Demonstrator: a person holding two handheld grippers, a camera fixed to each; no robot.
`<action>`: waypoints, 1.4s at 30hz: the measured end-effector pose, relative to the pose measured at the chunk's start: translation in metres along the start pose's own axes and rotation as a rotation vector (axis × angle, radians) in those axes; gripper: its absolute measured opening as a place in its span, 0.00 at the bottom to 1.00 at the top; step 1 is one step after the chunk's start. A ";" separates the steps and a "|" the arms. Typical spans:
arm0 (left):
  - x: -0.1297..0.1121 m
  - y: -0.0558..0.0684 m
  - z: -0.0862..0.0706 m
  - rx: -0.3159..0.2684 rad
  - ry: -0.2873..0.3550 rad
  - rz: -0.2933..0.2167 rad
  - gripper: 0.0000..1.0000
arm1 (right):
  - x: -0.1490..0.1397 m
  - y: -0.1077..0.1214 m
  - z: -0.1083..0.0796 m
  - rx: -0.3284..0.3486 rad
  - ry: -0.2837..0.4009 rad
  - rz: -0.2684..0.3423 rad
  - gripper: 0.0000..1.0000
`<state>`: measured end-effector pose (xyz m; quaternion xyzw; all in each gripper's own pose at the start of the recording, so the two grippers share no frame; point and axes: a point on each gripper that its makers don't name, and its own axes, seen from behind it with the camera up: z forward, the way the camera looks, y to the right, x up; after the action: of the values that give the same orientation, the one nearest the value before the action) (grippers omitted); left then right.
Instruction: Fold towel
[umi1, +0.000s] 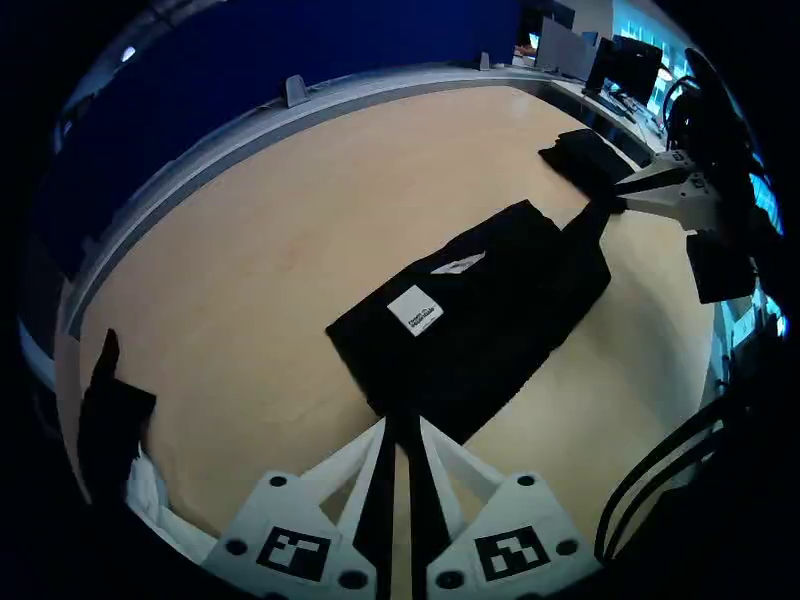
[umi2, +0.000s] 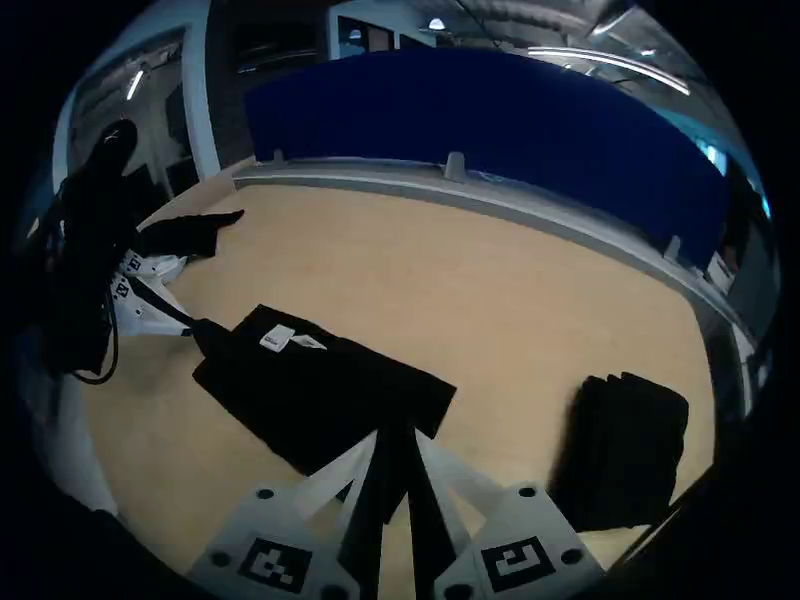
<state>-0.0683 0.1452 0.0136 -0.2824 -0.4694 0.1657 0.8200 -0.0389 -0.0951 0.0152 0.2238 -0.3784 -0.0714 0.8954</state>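
Observation:
A black towel (umi1: 480, 310) lies flat on the wooden table (umi1: 280, 230), with a white tag (umi1: 415, 310) facing up. In the left gripper view, my left gripper (umi1: 401, 420) is shut on the towel's near edge. At the towel's far end, my right gripper (umi1: 618, 203) pinches a corner that is pulled into a point. In the right gripper view, the same towel (umi2: 320, 390) spreads in front of my right gripper (umi2: 400, 432), which is shut on its near corner. My left gripper (umi2: 195, 325) holds the opposite corner at the left.
A stack of folded black towels (umi2: 625, 445) sits on the table beside the spread one and is also seen far off as a folded stack (umi1: 585, 155). Another dark cloth (umi2: 185, 235) lies near the table's edge. A blue partition (umi2: 480, 110) backs the table.

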 end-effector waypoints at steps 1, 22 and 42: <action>0.000 0.000 0.002 -0.003 -0.002 0.000 0.08 | -0.001 0.001 0.002 -0.001 -0.003 0.001 0.12; 0.004 -0.034 0.047 0.048 -0.039 0.053 0.28 | -0.008 0.024 0.051 -0.052 -0.072 0.008 0.15; 0.018 -0.060 0.052 0.133 -0.016 0.058 0.64 | -0.008 0.046 0.061 -0.139 -0.066 -0.010 0.68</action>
<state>-0.1040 0.1235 0.0834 -0.2395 -0.4556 0.2222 0.8281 -0.0897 -0.0731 0.0682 0.1606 -0.4007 -0.1092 0.8954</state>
